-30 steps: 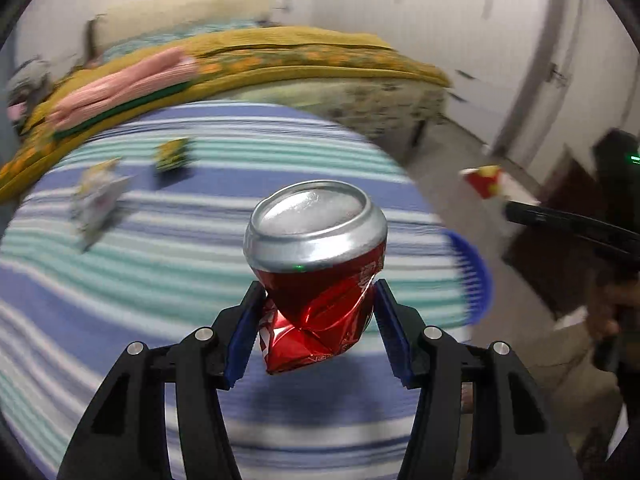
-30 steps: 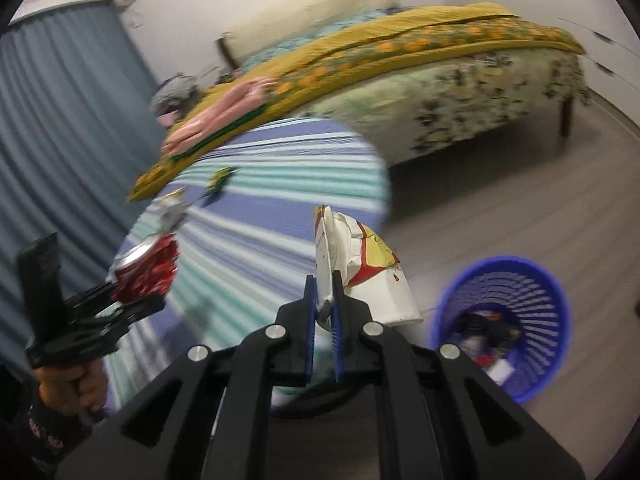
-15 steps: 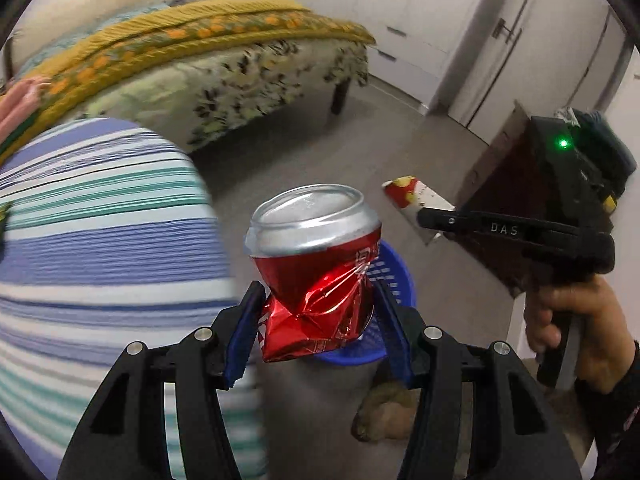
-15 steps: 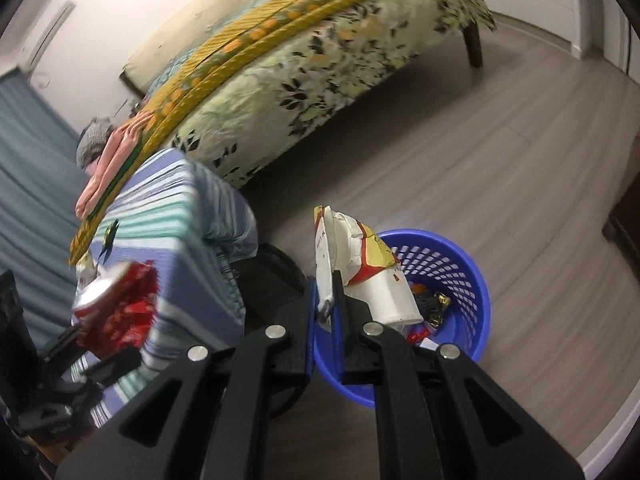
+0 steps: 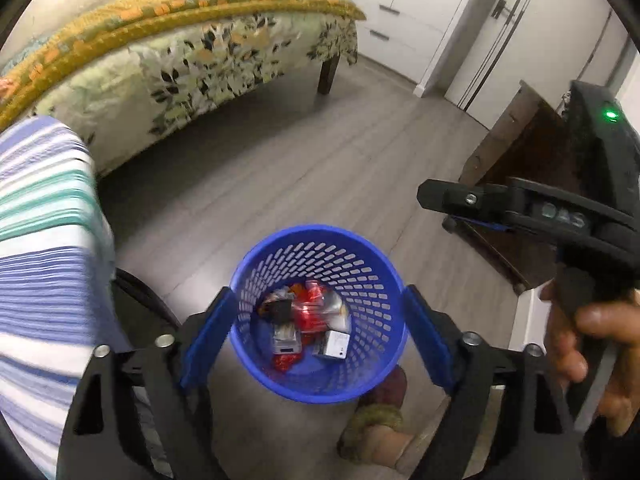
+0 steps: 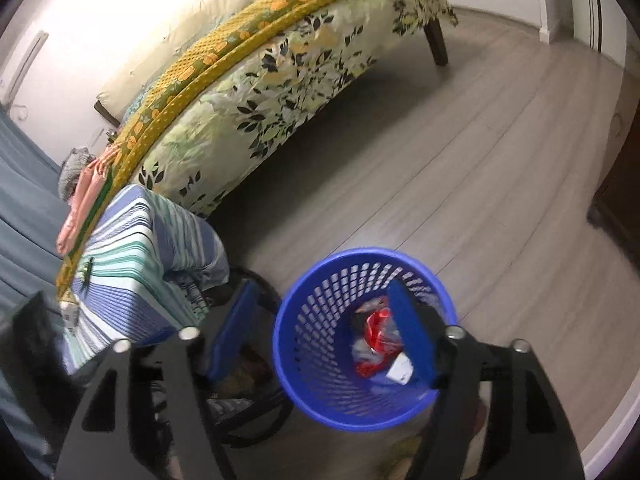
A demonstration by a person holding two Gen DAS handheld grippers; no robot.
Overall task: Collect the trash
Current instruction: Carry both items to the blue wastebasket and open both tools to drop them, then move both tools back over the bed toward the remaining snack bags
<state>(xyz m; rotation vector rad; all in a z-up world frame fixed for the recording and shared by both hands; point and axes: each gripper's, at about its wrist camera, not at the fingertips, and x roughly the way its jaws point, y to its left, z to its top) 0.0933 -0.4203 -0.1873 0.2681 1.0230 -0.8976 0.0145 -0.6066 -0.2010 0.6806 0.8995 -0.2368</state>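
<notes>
A: Both our grippers hang over the blue basket [image 5: 320,384] on the floor. The left gripper [image 5: 318,336] has just been opening; its jaws stand wide with nothing between them. Same for the right gripper [image 6: 320,336], jaws just opened and bare.

B: So the trash is in. We can see the crushed red can [image 5: 310,312] lying at the bottom among wrappers and a small white box [image 5: 334,350].

A: On the striped bench [image 6: 132,248] a small dark-green scrap [image 6: 86,274] sits near the far edge. We judge that is what is left, though it is too small to name.

B: It looks light and limp, like a wrapper. We would pinch it flat across a raised edge or crease, since thin foil may slide on the cloth.

A: And a can like that one is light but dented, so we would grip across its body, not the slick rim.
</notes>
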